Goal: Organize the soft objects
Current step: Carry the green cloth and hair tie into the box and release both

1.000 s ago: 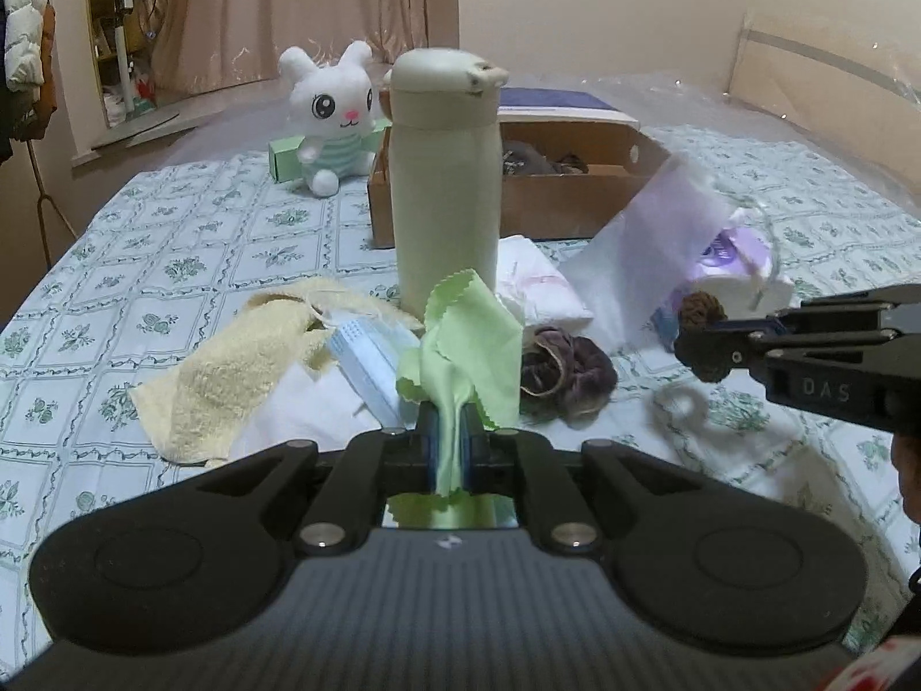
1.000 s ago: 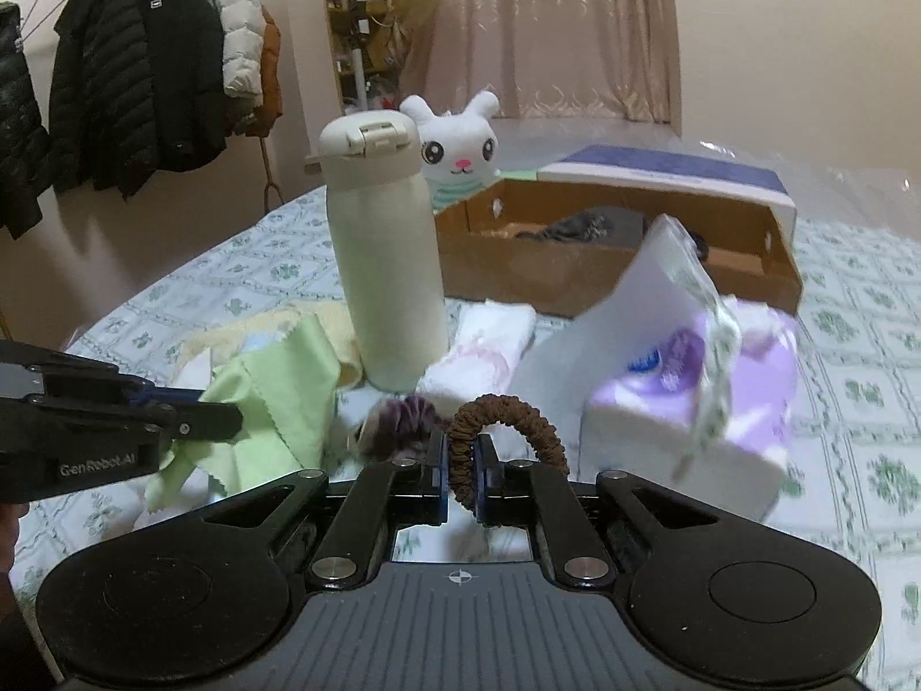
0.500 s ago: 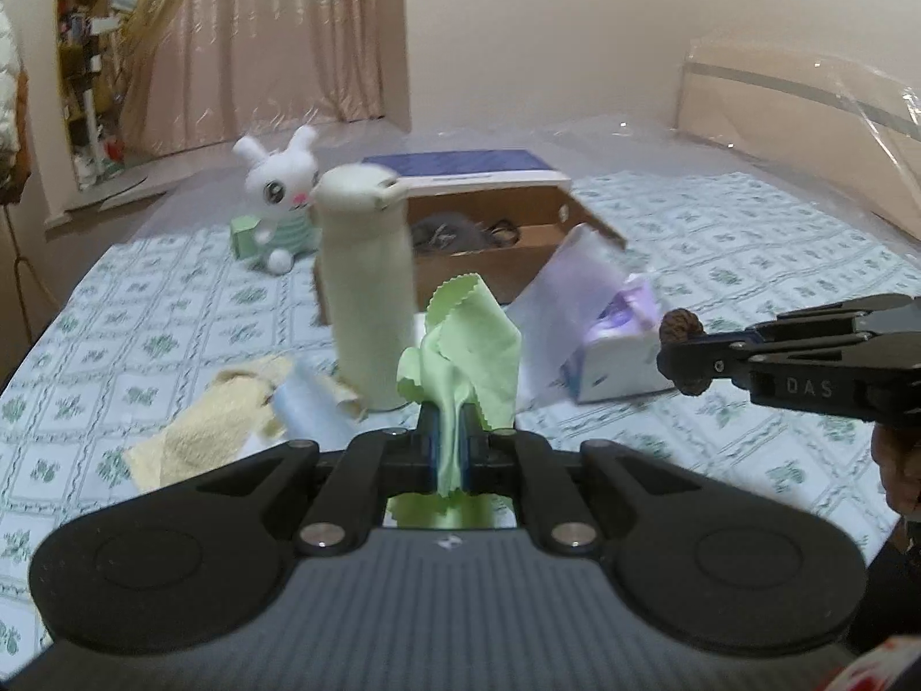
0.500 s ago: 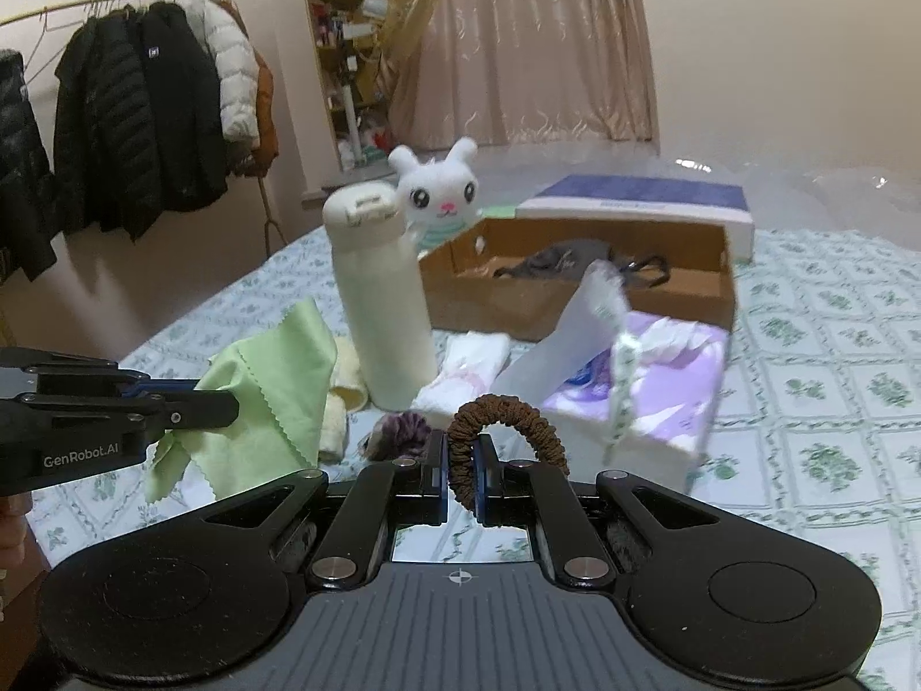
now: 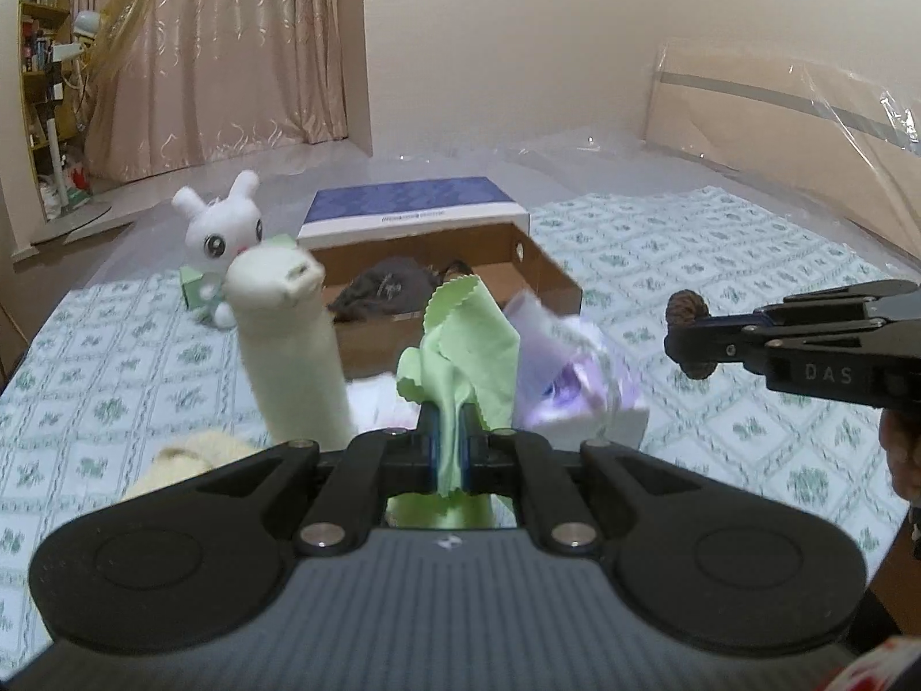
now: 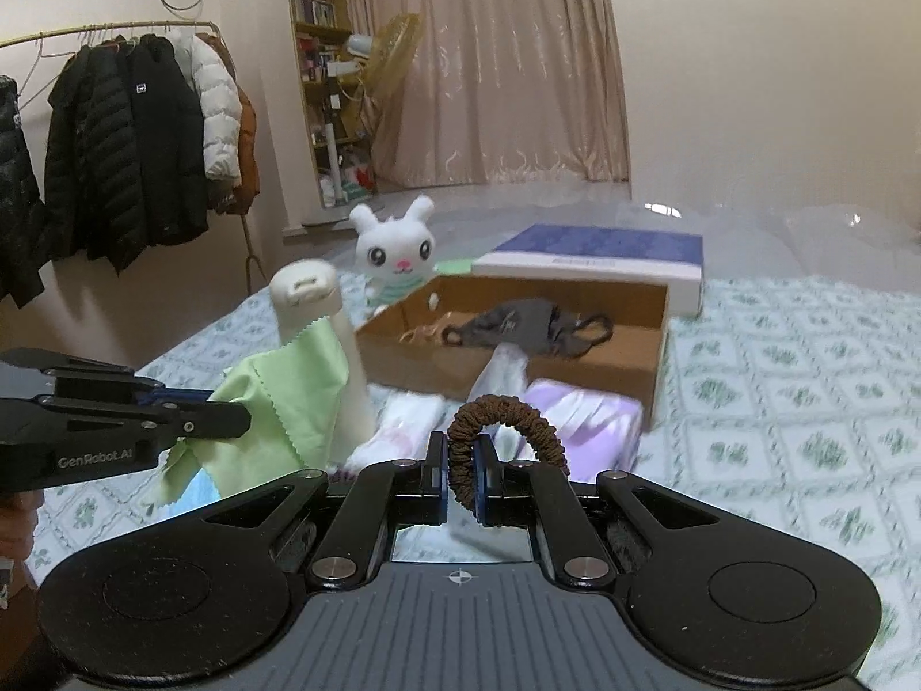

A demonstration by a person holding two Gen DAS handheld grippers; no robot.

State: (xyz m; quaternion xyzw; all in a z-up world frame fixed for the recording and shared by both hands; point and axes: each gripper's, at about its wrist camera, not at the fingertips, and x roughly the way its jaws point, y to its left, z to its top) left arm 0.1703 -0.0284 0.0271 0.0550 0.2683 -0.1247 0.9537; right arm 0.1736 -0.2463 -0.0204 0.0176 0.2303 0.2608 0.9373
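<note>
Left gripper (image 5: 451, 443) clenched on green cloth (image 5: 469, 345), right gripper (image 6: 463, 475) on brown scrunchie (image 6: 506, 420); both raised higher above bed (image 5: 719, 265) than before.

Motion-blurred cream bottle (image 5: 290, 345), tissue pack (image 5: 581, 386) perhaps, yellow towel (image 5: 190, 452) partly hidden.

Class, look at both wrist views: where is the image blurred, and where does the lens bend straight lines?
Left wrist view: the cream bottle and tissue pack smear with motion, while the green cloth stays sharp. Right wrist view: the bottle blurs; the clothes rail bows near the dark corners.
</note>
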